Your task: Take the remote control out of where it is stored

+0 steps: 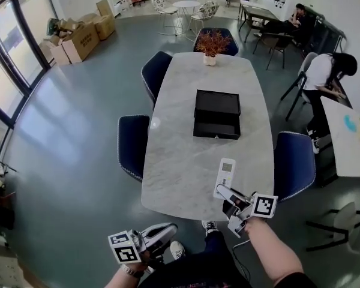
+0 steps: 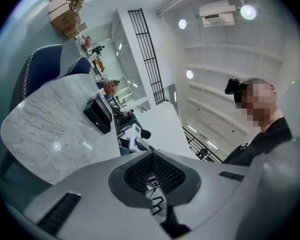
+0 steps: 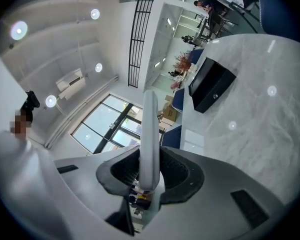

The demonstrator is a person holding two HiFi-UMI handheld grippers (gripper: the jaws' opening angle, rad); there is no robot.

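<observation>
A white remote control (image 1: 226, 174) is held upright over the near edge of the marble table (image 1: 180, 155), with my right gripper (image 1: 223, 191) shut on its lower end. In the right gripper view the remote (image 3: 150, 129) stands edge-on between the black pads (image 3: 176, 173). The black drawer box (image 1: 216, 114) sits mid-table, and its drawer seems drawn out toward me. The same box (image 3: 211, 84) appears far off in the right gripper view. My left gripper (image 1: 163, 233) hangs below the table edge by my legs, its jaws together and holding nothing.
Blue chairs (image 1: 134, 144) stand along both sides of the table. A potted plant (image 1: 210, 44) sits at its far end. People sit and stand at the desks on the right (image 1: 324, 77). Cardboard boxes (image 1: 78, 41) lie at the far left by the windows.
</observation>
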